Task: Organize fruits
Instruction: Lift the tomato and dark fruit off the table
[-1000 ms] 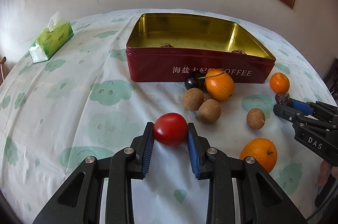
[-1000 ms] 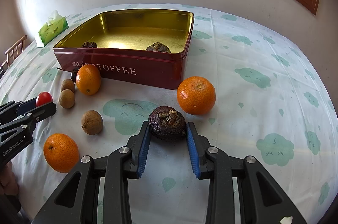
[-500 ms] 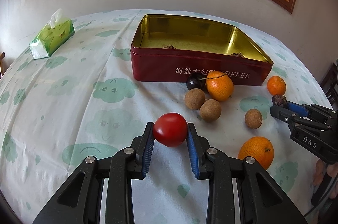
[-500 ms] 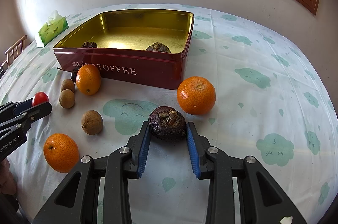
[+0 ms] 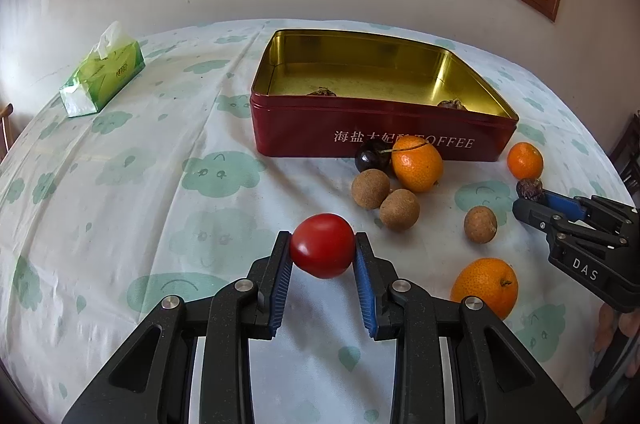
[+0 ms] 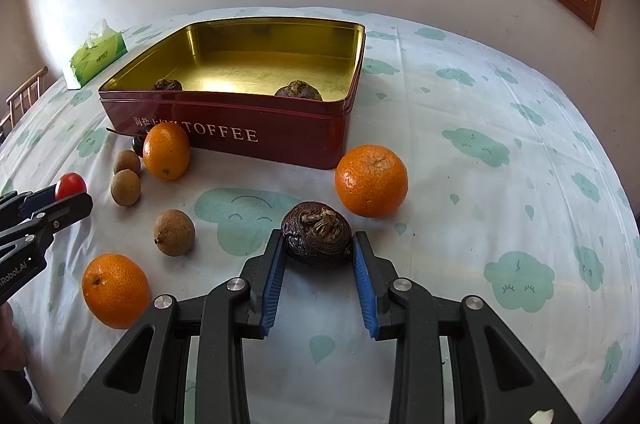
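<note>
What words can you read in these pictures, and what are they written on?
"TOFFEE" on the red side of the tin, after some white Chinese characters partly hidden by fruit.
"DAS" on the right claw, seen from the left camera.
"Robot.AI", its start cut off, on the left claw, seen from the right camera.
The print on the green tissue pack is too small to read.

Beside the glossy metal tin, a smooth shiny tomato; a wrinkled dark fruit on matt cloth.
</note>
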The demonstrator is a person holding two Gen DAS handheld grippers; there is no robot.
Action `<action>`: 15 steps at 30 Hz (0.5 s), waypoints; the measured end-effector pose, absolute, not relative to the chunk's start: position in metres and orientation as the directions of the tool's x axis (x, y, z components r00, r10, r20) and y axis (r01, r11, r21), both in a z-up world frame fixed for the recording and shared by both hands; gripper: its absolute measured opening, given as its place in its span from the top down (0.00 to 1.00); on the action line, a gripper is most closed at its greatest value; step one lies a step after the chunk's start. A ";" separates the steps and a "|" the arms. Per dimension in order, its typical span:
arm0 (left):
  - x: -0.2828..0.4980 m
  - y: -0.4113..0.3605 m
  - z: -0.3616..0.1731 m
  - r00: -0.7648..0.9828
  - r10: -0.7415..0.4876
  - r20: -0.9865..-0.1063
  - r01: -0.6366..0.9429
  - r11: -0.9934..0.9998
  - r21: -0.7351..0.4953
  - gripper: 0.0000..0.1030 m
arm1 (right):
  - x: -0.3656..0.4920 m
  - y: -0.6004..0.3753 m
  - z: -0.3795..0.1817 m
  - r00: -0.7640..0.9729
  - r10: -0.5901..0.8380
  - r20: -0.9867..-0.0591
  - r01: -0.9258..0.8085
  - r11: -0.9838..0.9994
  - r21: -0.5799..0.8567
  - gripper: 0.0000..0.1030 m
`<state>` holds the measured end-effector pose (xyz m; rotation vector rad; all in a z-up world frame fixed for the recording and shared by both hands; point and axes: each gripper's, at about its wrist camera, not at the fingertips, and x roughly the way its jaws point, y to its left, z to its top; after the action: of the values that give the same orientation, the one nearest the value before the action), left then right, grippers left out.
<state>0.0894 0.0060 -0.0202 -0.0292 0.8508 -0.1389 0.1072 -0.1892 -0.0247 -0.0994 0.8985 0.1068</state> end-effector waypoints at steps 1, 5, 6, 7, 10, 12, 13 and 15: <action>0.089 0.007 -0.019 0.653 -0.132 -0.746 0.110 0.991 -0.079 0.70 | 0.107 -0.189 -0.024 0.616 0.049 -0.786 -0.133 0.990 -0.042 0.71; 0.089 0.009 -0.015 0.659 -0.129 -0.741 0.102 0.991 -0.082 0.70 | 0.105 -0.186 -0.024 0.608 0.049 -0.793 -0.138 0.989 -0.045 0.71; 0.089 0.010 -0.014 0.659 -0.130 -0.741 0.101 0.991 -0.084 0.70 | 0.104 -0.185 -0.023 0.608 0.046 -0.792 -0.138 0.989 -0.049 0.71; 0.089 0.010 -0.014 0.659 -0.129 -0.741 0.100 0.991 -0.084 0.70 | 0.104 -0.185 -0.023 0.608 0.046 -0.793 -0.138 0.989 -0.048 0.71; 0.089 0.011 -0.012 0.662 -0.126 -0.739 0.096 0.992 -0.083 0.70 | 0.102 -0.184 -0.021 0.610 0.042 -0.791 -0.134 0.990 -0.050 0.71; 0.089 0.012 -0.010 0.666 -0.126 -0.736 0.095 0.992 -0.084 0.70 | 0.100 -0.184 -0.020 0.613 0.042 -0.789 -0.133 0.990 -0.051 0.71; 0.089 0.012 -0.010 0.668 -0.124 -0.734 0.095 0.992 -0.081 0.70 | 0.100 -0.184 -0.019 0.614 0.042 -0.788 -0.133 0.990 -0.051 0.71; 0.089 0.012 -0.009 0.672 -0.125 -0.730 0.097 0.992 -0.081 0.70 | 0.099 -0.185 -0.018 0.616 0.042 -0.786 -0.132 0.990 -0.051 0.71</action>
<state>0.0886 0.0116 -0.0086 -0.0369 0.8247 -0.1251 0.0989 -0.1850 -0.0176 -0.1071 0.9016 0.1000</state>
